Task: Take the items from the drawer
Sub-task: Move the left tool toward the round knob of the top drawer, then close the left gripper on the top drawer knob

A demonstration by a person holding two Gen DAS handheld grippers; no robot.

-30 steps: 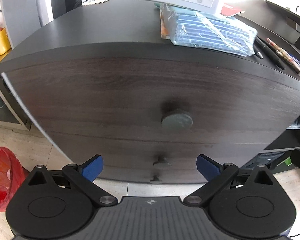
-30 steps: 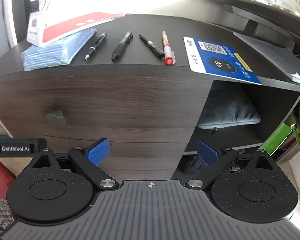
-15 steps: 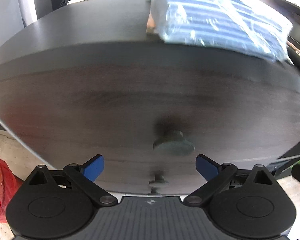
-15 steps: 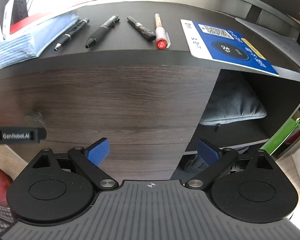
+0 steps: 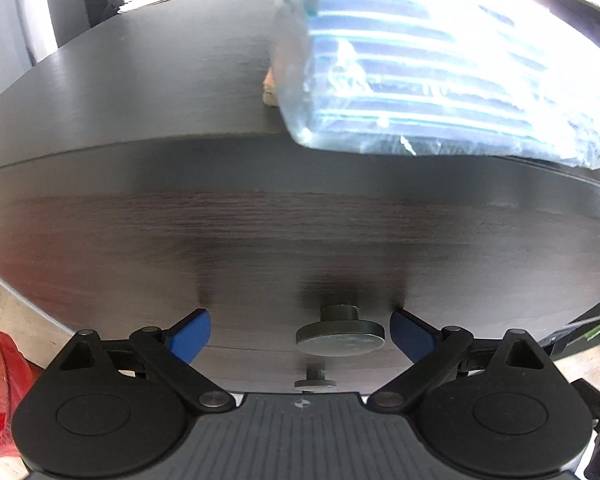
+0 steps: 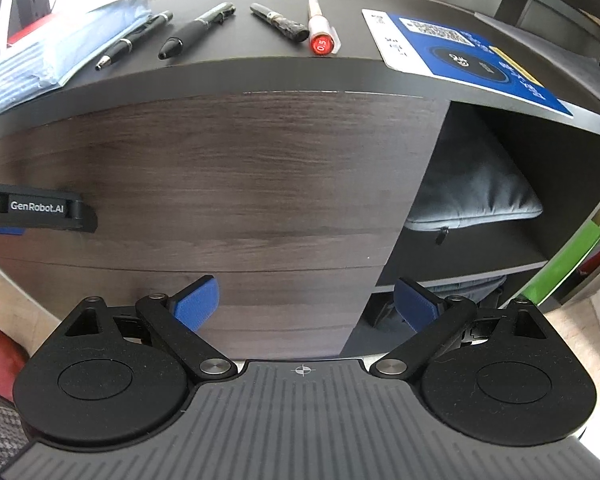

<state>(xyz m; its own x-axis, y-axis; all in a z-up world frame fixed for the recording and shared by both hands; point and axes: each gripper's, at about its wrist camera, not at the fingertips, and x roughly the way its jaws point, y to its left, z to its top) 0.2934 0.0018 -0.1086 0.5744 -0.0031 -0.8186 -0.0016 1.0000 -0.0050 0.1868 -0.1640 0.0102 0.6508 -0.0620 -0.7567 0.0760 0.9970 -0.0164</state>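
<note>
The top drawer (image 5: pixel 300 240) fills the centre of the left wrist view: dark wood-grain front, shut, w/ a round dark knob (image 5: pixel 340 334) low in the frame, right of centre. The left tool (image 5: pixel 300 334) is spread wide, blue pads either side of the knob, not touching it. A second, smaller knob (image 5: pixel 315 380) sits just below, on the next drawer down.

Vs 0.5 s ago: knob is lower in the frame and larger, drawer front closer; the clear pack of blue-striped items (image 5: pixel 440 72) on the desk (image 5: pixel 140 80) now crowds the upper right. In the right view the left tool's black arm reaches further in from the left edge.

Right wrist view only: right tool (image 6: pixel 306 306) also wide, holding nothing, low centre, back from the drawer front. On the desk edge at top: two black pens (image 6: pixel 198 30), a dark stick-like item (image 6: pixel 280 24), a red-capped marker (image 6: pixel 320 32), a blue-and-white card (image 6: pixel 460 52). At right, an open shelf w/ a grey pouch (image 6: pixel 472 196). The left view alone shows a red bag (image 5: pixel 0 392) at lower left.
</note>
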